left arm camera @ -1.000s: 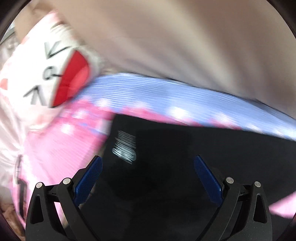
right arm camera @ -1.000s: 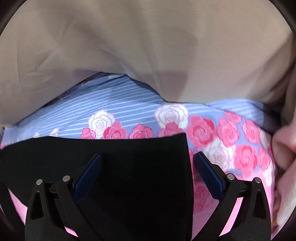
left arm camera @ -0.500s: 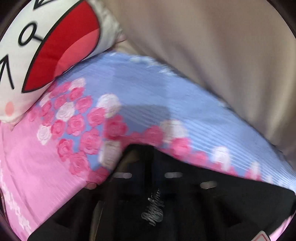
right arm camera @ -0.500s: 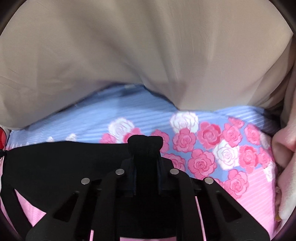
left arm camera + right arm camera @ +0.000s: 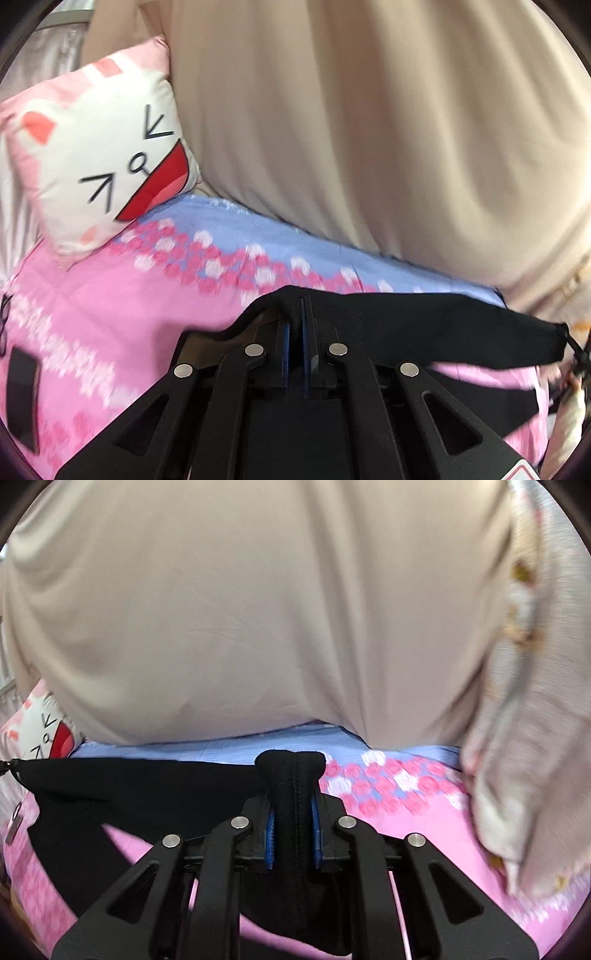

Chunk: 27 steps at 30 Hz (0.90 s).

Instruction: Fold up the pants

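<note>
Left wrist view: the left tongs [image 5: 294,328] are clamped tight on the upper edge of the black pants [image 5: 424,325], the blue pads pressed flat on a thin fold of the cloth. The edge runs taut to the right, raised above the bed sheet [image 5: 110,317], which is pink with a band of roses and a pale blue stripe beyond it. At the far right a cord end of the pants hangs near a hand [image 5: 570,406], only partly visible. A cat-face pillow [image 5: 107,162] leans at the left on the sheet, against a large beige quilt [image 5: 369,129] that fills the background. A dark flat object [image 5: 22,398] lies on the sheet at the left edge; what it is I cannot tell.

Right wrist view: the right tongs [image 5: 291,834] grip a thicker, stitched bunch of the same black pants [image 5: 129,797], which bulges out above the pads. The cloth stretches away to the left over the pink sheet. A pale printed fabric [image 5: 524,738] hangs at the right.
</note>
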{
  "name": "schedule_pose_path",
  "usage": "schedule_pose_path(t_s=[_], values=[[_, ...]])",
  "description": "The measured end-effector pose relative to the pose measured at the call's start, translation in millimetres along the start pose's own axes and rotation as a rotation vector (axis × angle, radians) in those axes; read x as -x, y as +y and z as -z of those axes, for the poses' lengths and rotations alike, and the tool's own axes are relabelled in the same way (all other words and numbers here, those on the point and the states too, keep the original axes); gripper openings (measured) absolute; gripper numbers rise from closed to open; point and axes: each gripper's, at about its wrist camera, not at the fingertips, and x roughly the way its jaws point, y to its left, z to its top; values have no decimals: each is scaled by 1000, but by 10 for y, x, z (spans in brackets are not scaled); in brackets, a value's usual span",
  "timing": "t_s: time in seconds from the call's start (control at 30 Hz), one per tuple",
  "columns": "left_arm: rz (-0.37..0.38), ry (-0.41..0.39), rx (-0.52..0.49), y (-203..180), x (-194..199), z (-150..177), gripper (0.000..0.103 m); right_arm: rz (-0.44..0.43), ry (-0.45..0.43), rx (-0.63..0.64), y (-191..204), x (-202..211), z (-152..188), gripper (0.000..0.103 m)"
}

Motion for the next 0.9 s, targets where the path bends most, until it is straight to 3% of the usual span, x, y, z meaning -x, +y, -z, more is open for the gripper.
schedule_pose_path(t_s=[0.13,0.3,0.43,0.57,0.63,0.67,0.73,0.77,0.8,0.83,0.9], values=[[-65,94,-3,315,105,635,5,14,65,-10,-2,351,589,14],[-186,269,32,735,-287,1347,7,31,210,-61,-74,324,1355,14],[-184,269,95,846,-406,1409,8,26,212,-110,-104,375,1586,14],[-184,244,84,746,-412,1073,8,93,186,-66,-142,249,1287,14],[-196,233,65,676,-409,897,8,112,83,-20,-78,405,958,14],[-205,233,53,644,-397,846,8,102,-18,9,23,595,733,14],[-228,237,22,592,-371,787,8,131,-142,117,227,917,562,15],[-240,240,10,607,-349,817,8,175,-163,207,324,1013,595,16],[-252,244,1,613,-332,839,8,209,-159,256,330,1034,675,24],[-264,251,-6,640,-313,888,8,251,-124,274,247,995,823,50],[-278,266,6,749,-300,1002,10,378,42,223,-140,783,1253,80]])
